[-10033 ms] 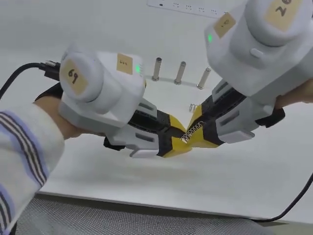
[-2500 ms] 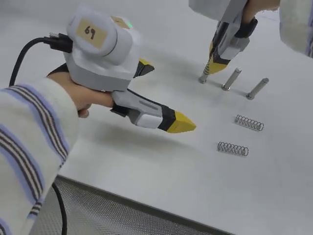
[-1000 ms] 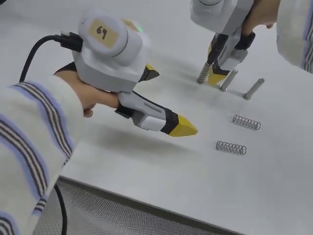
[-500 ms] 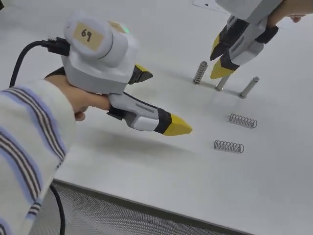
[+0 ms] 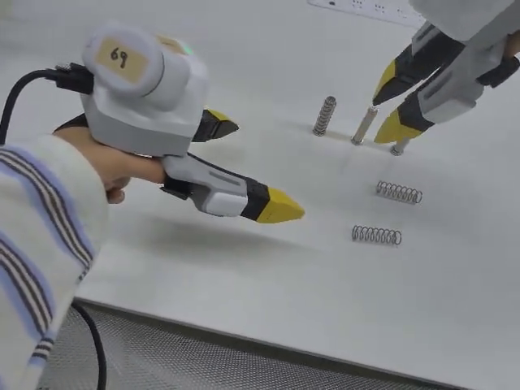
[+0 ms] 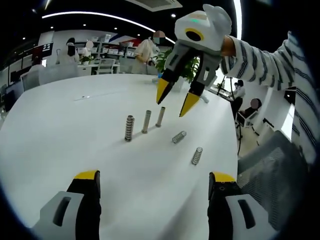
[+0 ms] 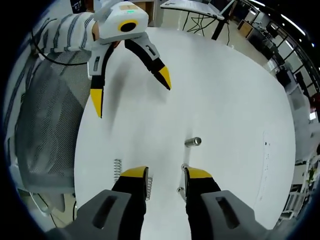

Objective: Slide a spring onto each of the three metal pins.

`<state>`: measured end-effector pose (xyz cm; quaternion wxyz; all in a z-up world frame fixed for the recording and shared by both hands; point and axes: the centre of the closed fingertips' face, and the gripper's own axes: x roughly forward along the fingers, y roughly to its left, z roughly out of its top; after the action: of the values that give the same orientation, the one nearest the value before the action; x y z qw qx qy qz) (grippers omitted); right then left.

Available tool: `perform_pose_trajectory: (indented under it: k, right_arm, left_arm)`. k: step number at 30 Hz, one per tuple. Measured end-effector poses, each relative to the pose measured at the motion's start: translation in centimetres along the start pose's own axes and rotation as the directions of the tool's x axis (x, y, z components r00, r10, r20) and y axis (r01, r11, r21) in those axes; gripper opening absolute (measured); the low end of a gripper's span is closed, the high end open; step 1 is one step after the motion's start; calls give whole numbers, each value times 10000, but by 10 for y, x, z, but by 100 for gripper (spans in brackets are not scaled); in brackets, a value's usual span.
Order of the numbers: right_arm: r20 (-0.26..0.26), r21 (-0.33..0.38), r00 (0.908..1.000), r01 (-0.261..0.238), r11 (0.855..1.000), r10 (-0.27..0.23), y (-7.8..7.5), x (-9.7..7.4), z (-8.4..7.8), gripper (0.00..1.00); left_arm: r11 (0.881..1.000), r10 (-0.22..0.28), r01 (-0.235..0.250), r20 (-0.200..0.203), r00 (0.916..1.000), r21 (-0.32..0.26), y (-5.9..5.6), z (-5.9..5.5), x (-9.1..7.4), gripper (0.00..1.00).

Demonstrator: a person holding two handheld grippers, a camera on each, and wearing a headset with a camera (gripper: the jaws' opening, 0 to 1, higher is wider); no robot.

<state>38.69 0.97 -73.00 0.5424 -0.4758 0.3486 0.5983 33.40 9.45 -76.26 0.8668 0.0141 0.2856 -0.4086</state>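
The right claw (image 5: 378, 122) had lifted off the pins (image 5: 363, 126), open and empty, leaving a spring (image 5: 325, 116) on one of them. The left claw (image 5: 269, 170) hung wide open, empty.

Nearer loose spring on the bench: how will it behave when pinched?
The nearer spring lies on its side, so a nudge probably rolls it. Its thin open coils look light and may squash or bend under hard jaws.
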Motion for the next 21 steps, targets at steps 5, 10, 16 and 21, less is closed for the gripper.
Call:
perform_pose_trajectory:
  k: [5, 10, 16, 21]
  right_arm:
    - [357, 452, 9992, 166, 9988, -182, 7, -6, -3, 33]
    - [873, 1177, 9949, 401, 9922, -506, 10, -10, -5, 38]
    - [1485, 1842, 9877, 205, 9827, -484, 24, -8, -11, 42]
    - [1693, 2257, 9829, 328, 9736, -723, 30, -8, -19, 47]
  left_arm:
    - [10000, -5, 5, -56, 10000, -5, -1, -2, -2, 86]
    - [10000, -33, 33, -57, 10000, -16, -3, -2, -5, 86]
    - [9999, -116, 115, -217, 9997, -48, -5, -6, -7, 86]
    - [9999, -120, 118, -277, 9995, -53, -5, -8, -10, 84]
